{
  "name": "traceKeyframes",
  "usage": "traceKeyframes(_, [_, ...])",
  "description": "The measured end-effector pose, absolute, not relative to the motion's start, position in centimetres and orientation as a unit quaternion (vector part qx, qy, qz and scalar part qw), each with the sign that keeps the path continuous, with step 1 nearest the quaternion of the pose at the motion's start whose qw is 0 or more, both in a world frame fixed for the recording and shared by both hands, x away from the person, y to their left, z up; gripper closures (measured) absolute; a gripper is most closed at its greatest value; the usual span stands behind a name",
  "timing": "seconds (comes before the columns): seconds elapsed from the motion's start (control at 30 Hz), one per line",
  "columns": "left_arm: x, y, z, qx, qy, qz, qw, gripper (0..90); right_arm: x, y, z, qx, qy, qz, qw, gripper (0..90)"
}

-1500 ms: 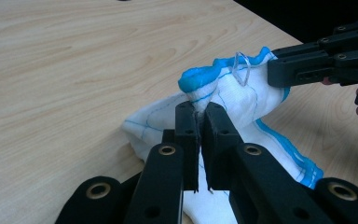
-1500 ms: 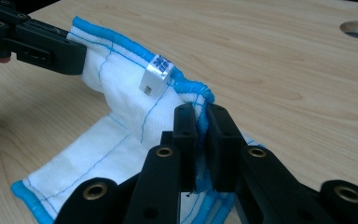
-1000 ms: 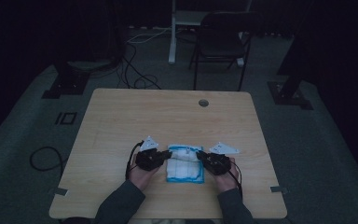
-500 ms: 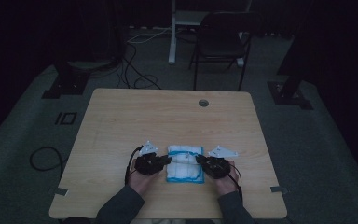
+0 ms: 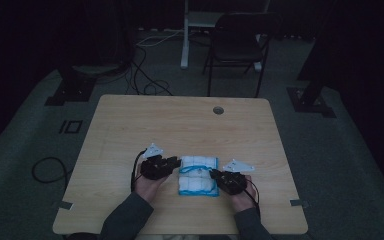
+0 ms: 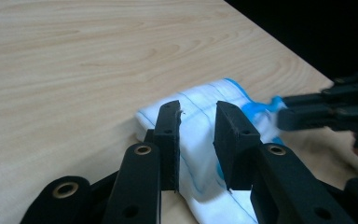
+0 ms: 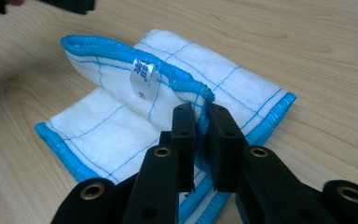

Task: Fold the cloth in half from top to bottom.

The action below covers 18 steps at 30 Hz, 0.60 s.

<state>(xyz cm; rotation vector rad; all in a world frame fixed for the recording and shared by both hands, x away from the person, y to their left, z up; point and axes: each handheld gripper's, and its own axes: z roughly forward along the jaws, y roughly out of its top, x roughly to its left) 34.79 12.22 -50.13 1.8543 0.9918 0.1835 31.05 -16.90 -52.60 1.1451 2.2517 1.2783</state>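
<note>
Nearest the person, the left hand-held gripper (image 6: 196, 140) has just been opening, its jaws now parted over the white, blue-edged folded cloth (image 5: 197, 175) without pressing it, so its fold looks released. The right hand-held gripper (image 7: 201, 142) pinches the raised blue hem. The cloth lies on the pale wooden tabletop (image 5: 180, 125).
</note>
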Motion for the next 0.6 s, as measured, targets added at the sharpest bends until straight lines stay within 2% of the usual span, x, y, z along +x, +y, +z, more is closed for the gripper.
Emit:
traceKeyframes(0.23, [36.7,11.4,-50.5,0.777,0.412,0.077,0.47,70.7,30.8,-16.9,-52.7,0.399,0.787,0.446,0.152,81.6])
traceKeyframes(0.27, [36.9,10.7,-51.1,0.791,0.401,0.076,0.456,70.8,30.8,-17.0,-52.7,0.399,0.787,0.444,0.154,77.2])
traceKeyframes(0.47, [36.0,10.1,-51.8,0.801,0.391,0.068,0.448,70.7,30.6,-17.1,-52.8,0.407,0.787,0.433,0.164,62.3])
traceKeyframes(0.6, [35.0,10.2,-52.0,0.806,0.383,0.065,0.448,70.6,30.4,-17.4,-52.8,0.412,0.785,0.432,0.165,57.9])
